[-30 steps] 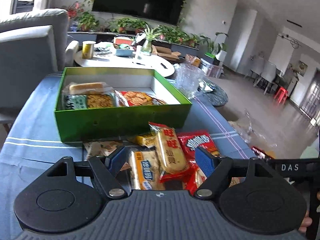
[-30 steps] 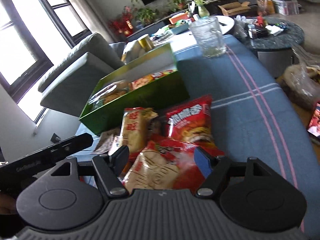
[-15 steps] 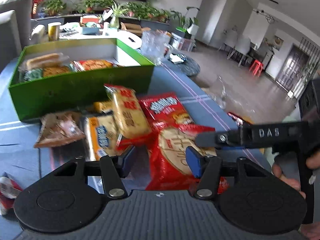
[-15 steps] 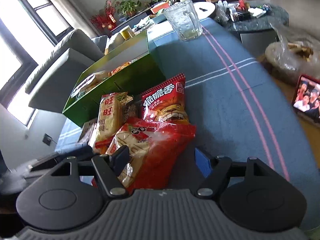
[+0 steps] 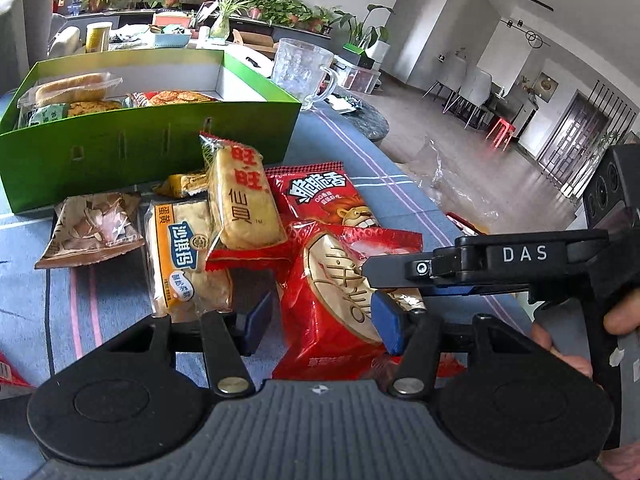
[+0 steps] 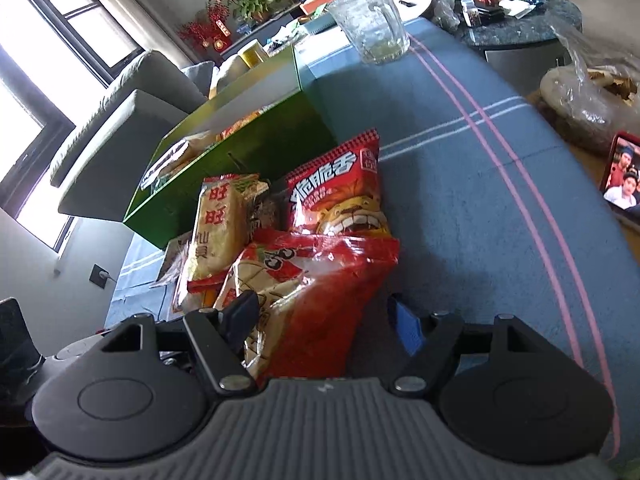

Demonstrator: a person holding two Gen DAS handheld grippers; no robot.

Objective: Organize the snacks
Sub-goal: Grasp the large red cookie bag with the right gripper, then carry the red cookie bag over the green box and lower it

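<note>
The red cracker bag (image 5: 336, 292) lies at the near end of the snack pile, the green box (image 5: 152, 148) beyond it at eleven o'clock. My left gripper (image 5: 322, 316) has closed in around the bag's lower half, one pad touching its right edge, the other just clear, so I can't call it a firm hold. My right gripper (image 6: 324, 320) straddles the same bag, jaws apart. A lift now could let the slick film slide out, or drag the yellow rice-cracker pack (image 5: 244, 200) overlapping it.
</note>
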